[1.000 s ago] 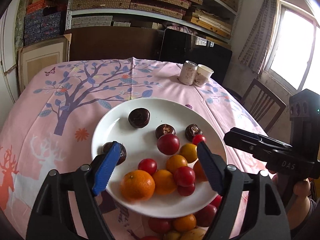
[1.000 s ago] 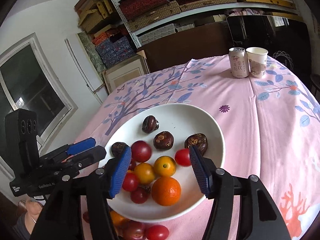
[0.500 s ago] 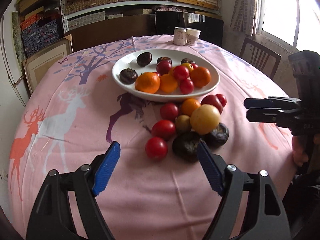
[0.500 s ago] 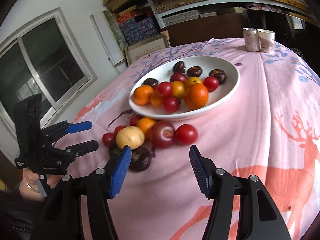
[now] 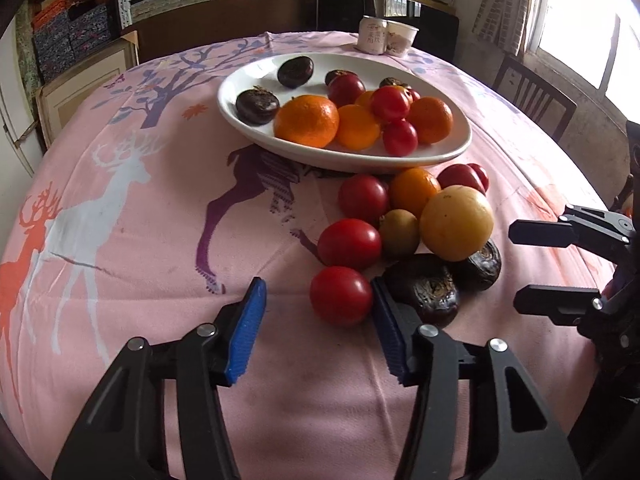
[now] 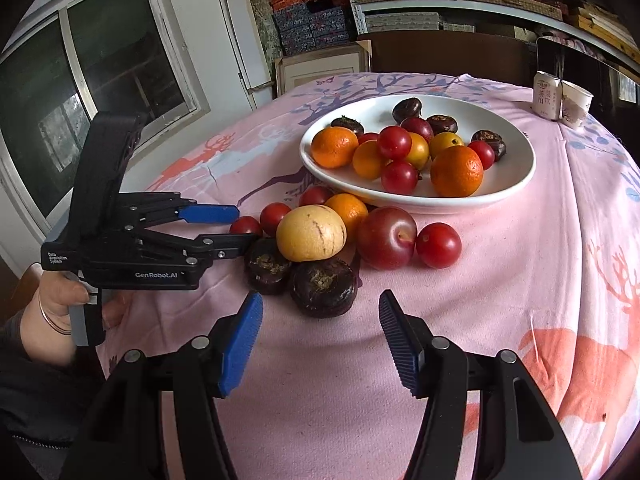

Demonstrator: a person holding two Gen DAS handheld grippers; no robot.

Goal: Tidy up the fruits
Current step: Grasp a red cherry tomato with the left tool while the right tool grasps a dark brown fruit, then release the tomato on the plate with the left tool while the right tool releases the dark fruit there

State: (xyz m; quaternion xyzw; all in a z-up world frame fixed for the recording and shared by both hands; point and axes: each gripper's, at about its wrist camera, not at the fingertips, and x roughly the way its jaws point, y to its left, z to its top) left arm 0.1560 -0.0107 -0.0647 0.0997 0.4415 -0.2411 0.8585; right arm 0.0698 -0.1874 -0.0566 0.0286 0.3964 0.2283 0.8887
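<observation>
A white plate (image 5: 256, 118) (image 6: 516, 184) holds several oranges, red tomatoes and dark water chestnuts. In front of it a loose pile lies on the pink cloth: a yellow melon (image 5: 456, 222) (image 6: 311, 233), a red plum (image 6: 386, 237), tomatoes, an orange and two dark chestnuts. My left gripper (image 5: 318, 320) (image 6: 236, 226) is open, low over the cloth, with the nearest red tomato (image 5: 341, 295) just inside its right finger. My right gripper (image 6: 320, 338) (image 5: 514, 268) is open and empty, just short of a dark chestnut (image 6: 323, 288).
A drink can (image 5: 372, 34) (image 6: 545, 95) and a paper cup (image 5: 401, 38) (image 6: 575, 103) stand at the table's far edge. A wooden chair (image 5: 532, 98) stands at the right. Shelves with boxes line the back wall. The cloth drops off at the near table edge.
Both grippers pulled back from above the plate and dropped low toward the loose fruit pile in front of it. Both stayed open. No fruit moved.
</observation>
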